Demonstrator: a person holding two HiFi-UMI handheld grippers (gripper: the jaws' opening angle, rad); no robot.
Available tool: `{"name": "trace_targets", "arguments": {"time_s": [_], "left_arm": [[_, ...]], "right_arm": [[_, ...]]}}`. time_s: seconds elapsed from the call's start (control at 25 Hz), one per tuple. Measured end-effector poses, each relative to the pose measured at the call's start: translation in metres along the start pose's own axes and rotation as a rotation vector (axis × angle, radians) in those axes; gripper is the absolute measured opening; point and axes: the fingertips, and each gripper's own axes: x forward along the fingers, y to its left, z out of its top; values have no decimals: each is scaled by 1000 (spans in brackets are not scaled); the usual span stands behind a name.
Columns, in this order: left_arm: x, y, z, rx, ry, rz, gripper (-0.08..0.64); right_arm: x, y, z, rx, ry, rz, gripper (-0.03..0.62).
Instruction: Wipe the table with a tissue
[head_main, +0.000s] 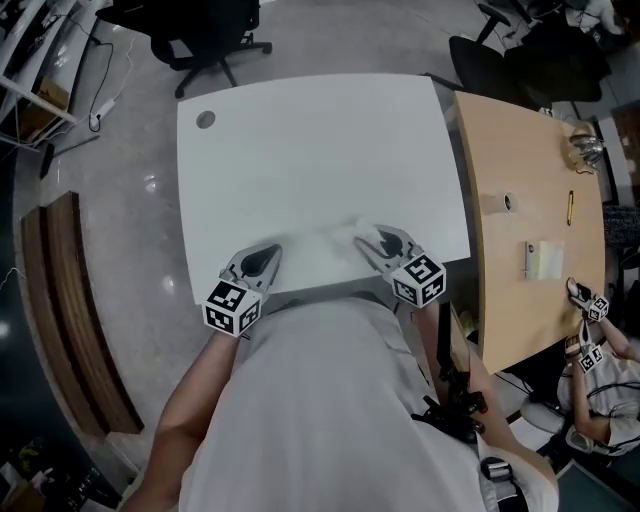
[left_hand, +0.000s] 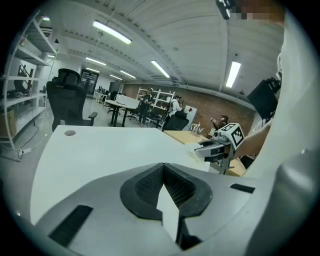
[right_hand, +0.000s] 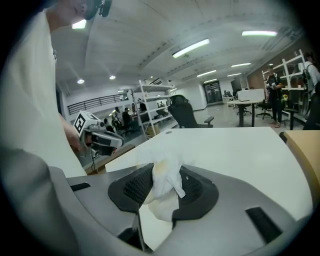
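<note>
Tissue (right_hand: 165, 182): white, crumpled, pinched between the pads of the right gripper (right_hand: 161, 169), with a wad bulging out past the tips. From the head view the tissue (head_main: 347, 234) sits over the near edge of the white table (head_main: 320, 150), right of centre. It's smeared there, so I can't tell if it's touching the top or just above it.

Right gripper (head_main: 367, 241): clenched on the tissue, angled in toward the table's middle, marker cube close to the person's torso.

Left gripper (left_hand: 163, 167): tips look pressed together with nothing between them. Only a thin wedge of table shows through behind the pads. In the head view the left gripper (head_main: 272, 250) is at the near edge too, left of the right one, well apart from it and clear of the tissue.

The tabletop is otherwise bare, with one round grey cable grommet (head_main: 205, 119) at the far left corner.

A wooden desk (head_main: 520, 200) butts against the right side with a few small items on it. A black office chair (head_main: 205, 30) stands beyond the far edge.
</note>
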Motion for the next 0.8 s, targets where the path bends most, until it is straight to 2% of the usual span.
{"name": "trace_targets", "arguments": {"time_s": [0.12,0.28,0.52,0.8], "left_arm": [[17,-20,9,12,-3,-5,6],[42,-53,14,15,5,-5,6],[73,-106,9,6,16,11,6],[87,-141,8,-11,9,72,6]], "right_arm": [[-34,-20,1,9,-36,-36,129],[-72,-45,0,12,-66,-44,129],[-112,-77,-4,24,-113,-23,129],[-130,-89,-4,19,-142,42,129]]}}
